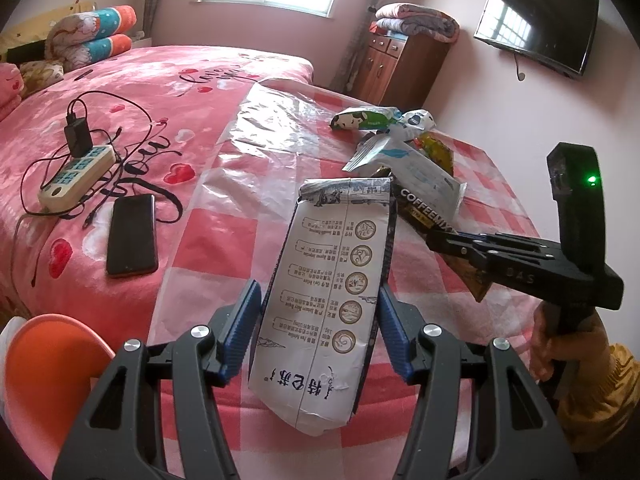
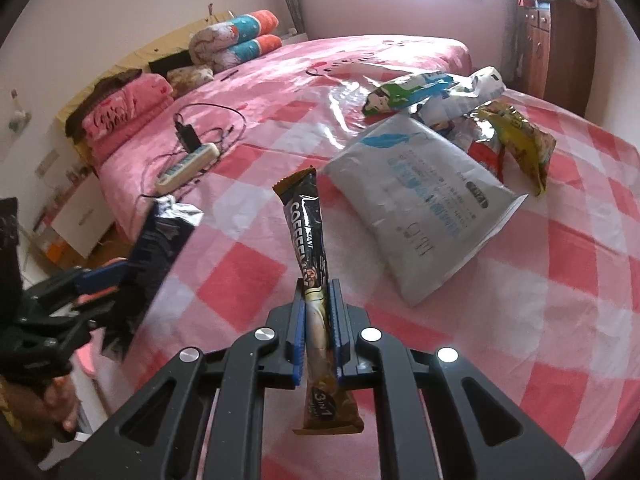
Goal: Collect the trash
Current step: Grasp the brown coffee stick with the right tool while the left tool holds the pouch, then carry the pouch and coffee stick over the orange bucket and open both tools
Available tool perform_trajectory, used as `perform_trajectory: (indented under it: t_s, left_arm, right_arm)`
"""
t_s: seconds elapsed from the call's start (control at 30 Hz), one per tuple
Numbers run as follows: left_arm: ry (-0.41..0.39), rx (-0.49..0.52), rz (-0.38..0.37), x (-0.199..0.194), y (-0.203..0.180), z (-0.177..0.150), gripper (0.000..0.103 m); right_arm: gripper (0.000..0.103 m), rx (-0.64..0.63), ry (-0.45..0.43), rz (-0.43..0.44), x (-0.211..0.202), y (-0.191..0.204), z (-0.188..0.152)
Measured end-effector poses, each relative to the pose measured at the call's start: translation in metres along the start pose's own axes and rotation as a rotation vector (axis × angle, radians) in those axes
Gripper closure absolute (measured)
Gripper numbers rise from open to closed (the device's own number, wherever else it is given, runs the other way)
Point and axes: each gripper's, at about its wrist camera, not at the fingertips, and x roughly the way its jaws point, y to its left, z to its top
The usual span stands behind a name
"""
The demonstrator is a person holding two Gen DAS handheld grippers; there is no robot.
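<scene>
My left gripper (image 1: pixel 318 286) is shut on a white printed carton pack (image 1: pixel 332 240), which it holds up over the bed's near edge. In the right wrist view the same pack (image 2: pixel 160 236) shows its dark side in the left gripper (image 2: pixel 108 276). A brown and black coffee mix sachet (image 2: pixel 304 216) stands upright in my right gripper (image 2: pixel 316 284), whose blue pads press on it above the checked sheet. The right gripper (image 1: pixel 436 240) and its sachet (image 1: pixel 424 206) also show at the right of the left wrist view. More wrappers lie beyond: a grey-white pouch (image 2: pixel 420 200), a green-white bag (image 2: pixel 404 94) and a yellow wrapper (image 2: pixel 520 140).
A pink checked plastic sheet (image 2: pixel 560 320) covers this end of the pink bed (image 1: pixel 160 80). On the bed lie a power strip with a charger and cables (image 1: pixel 76 176) and a black phone (image 1: pixel 131 235). An orange seat (image 1: pixel 44 372) is at the lower left. A wooden cabinet (image 1: pixel 396 68) stands behind.
</scene>
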Motion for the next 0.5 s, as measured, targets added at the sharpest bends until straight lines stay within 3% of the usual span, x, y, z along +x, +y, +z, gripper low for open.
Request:
perform_trajectory:
  t_s: [0.5]
  left_arm:
    - [-0.049,-0.032,0.05,-0.035,0.022,-0.01,0.045]
  right_arm:
    - [0.092,-0.023,0.017,0.152,-0.012,0.06,0.0]
